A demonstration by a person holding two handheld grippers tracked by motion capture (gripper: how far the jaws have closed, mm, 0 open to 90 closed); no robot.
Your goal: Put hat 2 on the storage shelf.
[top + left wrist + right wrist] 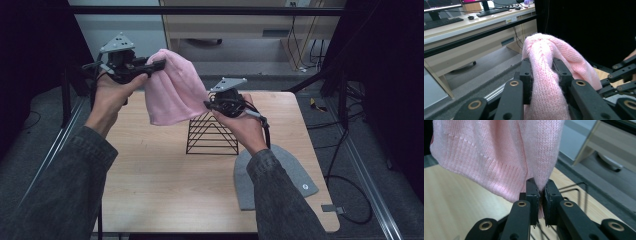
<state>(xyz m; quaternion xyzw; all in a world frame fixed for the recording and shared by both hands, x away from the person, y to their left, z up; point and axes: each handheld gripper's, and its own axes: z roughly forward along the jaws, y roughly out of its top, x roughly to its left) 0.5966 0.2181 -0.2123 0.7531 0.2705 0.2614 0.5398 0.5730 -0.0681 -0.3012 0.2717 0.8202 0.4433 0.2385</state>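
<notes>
Wooden table [150,175] bears wire rack [212,134], grey beanie [295,175]; both tongs pinching pink beanie [172,92].

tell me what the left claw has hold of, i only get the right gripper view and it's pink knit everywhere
Observer: The left claw is shut on the pink beanie, bunching its crown end, up in the air.
Operator: anything under the hat
Observer: A black wire rack stands on the table just below it.
Operator: any other hats around
Observer: A grey beanie lies flat on the table, nearer the person than the rack.
</notes>
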